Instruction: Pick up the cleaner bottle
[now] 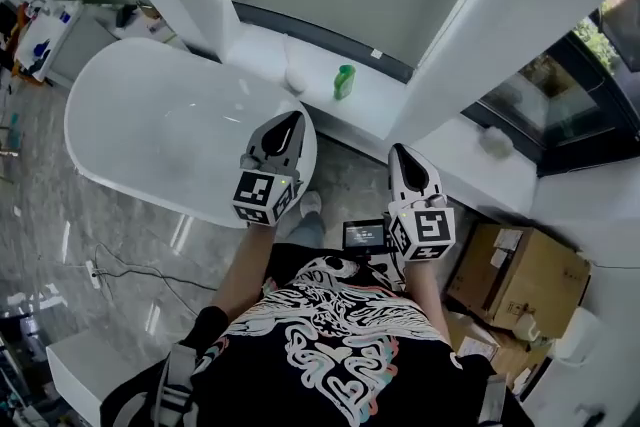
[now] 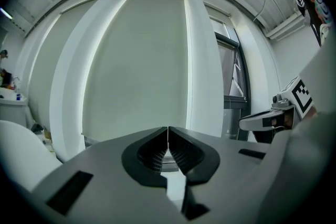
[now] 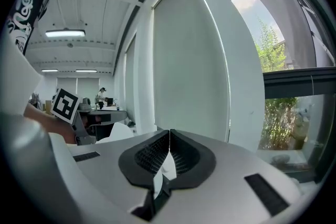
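Note:
The cleaner bottle [image 1: 344, 81] is small and green and stands on the white window ledge [image 1: 385, 105] beyond the tub, seen only in the head view. My left gripper [image 1: 292, 122] is shut and empty, held over the near end of the tub, short of the bottle and to its left. My right gripper [image 1: 399, 154] is also shut with nothing in it, nearer me and to the bottle's right. In the left gripper view the jaws [image 2: 167, 129] meet tip to tip before a pale blind. The right gripper view shows closed jaws [image 3: 170, 132] too.
A white oval bathtub [image 1: 150, 130] fills the left. White window frames [image 1: 470, 25] rise behind the ledge. Cardboard boxes [image 1: 520, 280] sit at the right by the wall. A cable [image 1: 130, 267] trails across the grey marble floor.

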Available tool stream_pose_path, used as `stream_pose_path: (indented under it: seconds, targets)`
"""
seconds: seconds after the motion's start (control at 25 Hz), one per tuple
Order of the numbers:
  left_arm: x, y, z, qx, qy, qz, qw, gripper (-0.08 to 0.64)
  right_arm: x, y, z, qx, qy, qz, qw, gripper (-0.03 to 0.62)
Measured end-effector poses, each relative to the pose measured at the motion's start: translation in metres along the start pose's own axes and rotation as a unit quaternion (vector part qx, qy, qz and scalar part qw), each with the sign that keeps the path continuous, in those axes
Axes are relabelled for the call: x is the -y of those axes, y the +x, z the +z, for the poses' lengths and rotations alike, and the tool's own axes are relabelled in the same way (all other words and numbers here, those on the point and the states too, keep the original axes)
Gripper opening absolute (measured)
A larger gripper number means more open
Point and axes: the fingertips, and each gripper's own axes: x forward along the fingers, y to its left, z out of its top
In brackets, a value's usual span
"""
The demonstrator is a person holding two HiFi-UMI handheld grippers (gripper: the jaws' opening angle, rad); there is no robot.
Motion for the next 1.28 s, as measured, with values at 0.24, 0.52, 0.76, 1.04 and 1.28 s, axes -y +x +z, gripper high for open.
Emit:
stream_pose_path:
  seconds: [0.24,0.52,0.76,1.04,1.28]
  targets:
    - [-0.04,0.044,0.0,-0.008,-0.006,-0.004,0.9999,0.018,0.012,0.05,0.004,-0.013,0.004,-0.01,1.0,0.028]
    - [-0.083,0.088,-0.002,-0.015,-0.01,-0.004,0.9998,0.018,0.025,0.104,0.012,-0.02,0.003,-0.014,1.0,0.028]
    - [-0.108,0.113,-0.009,-0.024,-0.009,-0.016,0.9995,0.018,0.029,0.14,0.009,-0.033,0.005,-0.024,0.999,0.028]
    - [-0.131,0.132,-0.011,-0.025,-0.008,-0.024,0.9994,0.018,0.026,0.168,0.009,-0.036,0.009,-0.032,0.999,0.028]
    - [-0.14,0.134,-0.014,-0.027,-0.006,-0.022,0.9994,0.018,0.026,0.171,0.005,-0.04,0.012,-0.036,0.998,0.028]
